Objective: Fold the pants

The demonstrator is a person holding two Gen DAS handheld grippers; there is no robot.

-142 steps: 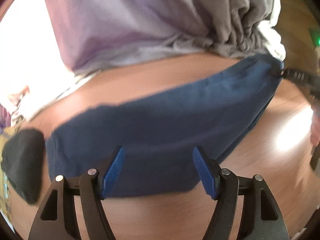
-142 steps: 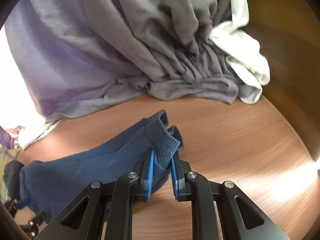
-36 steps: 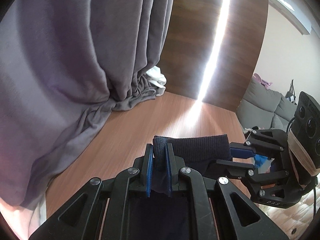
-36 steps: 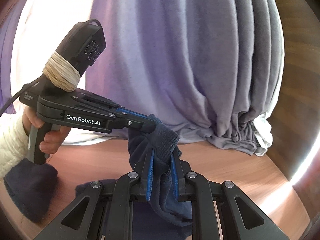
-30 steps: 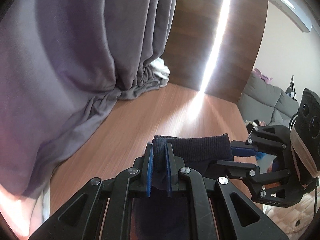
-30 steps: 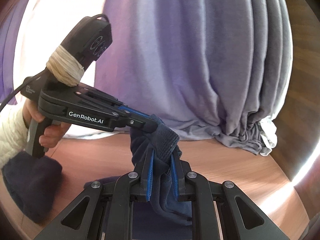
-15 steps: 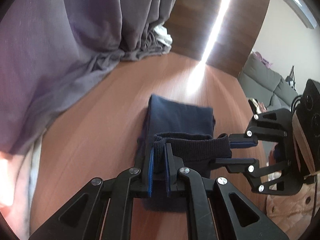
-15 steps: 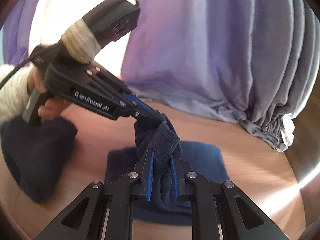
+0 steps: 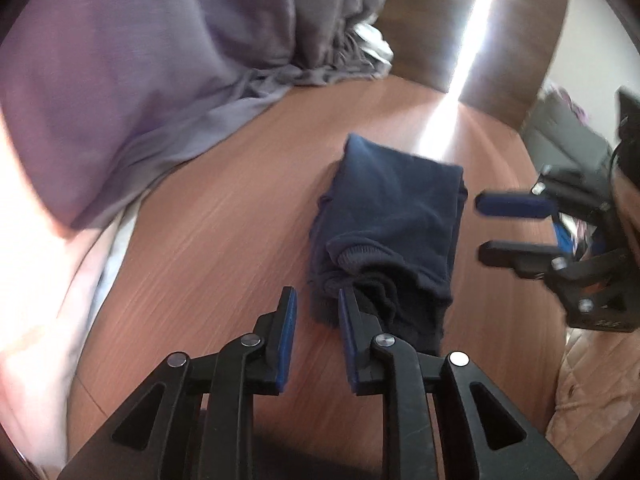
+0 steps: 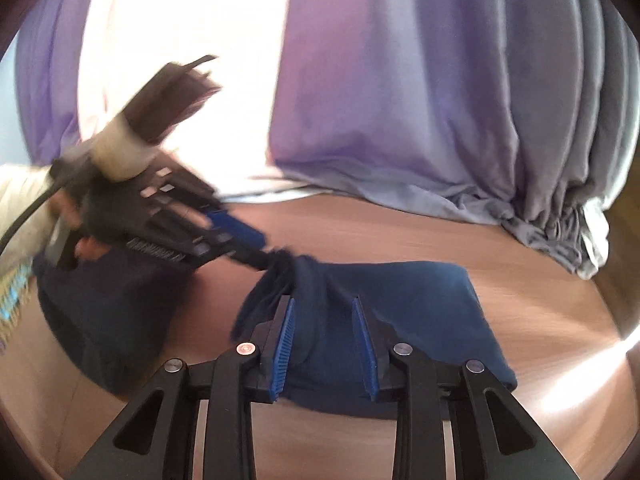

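1. Now the pants (image 9: 394,216) lie folded into a compact navy bundle on the wooden table (image 9: 224,240), ribbed cuff on top.
2. We've just been parting the left gripper (image 9: 316,320), jaws empty beside the cuff.
3. Our right gripper (image 10: 324,340) has just been opening too, straddling the cloth unpinched, releasing the fold.
4. Grey curtain (image 10: 420,100) hangs behind.

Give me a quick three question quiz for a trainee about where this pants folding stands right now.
1. True or false: the navy pants lie folded on the wooden table.
2. Which does the left gripper hold? A the waistband, B the curtain, C nothing.
3. Fill in: the right gripper has its fingers ____ above the pants.

Key: 1 true. 2 C; its fingers have just been opening, nothing between them. 3 open, also just opening.
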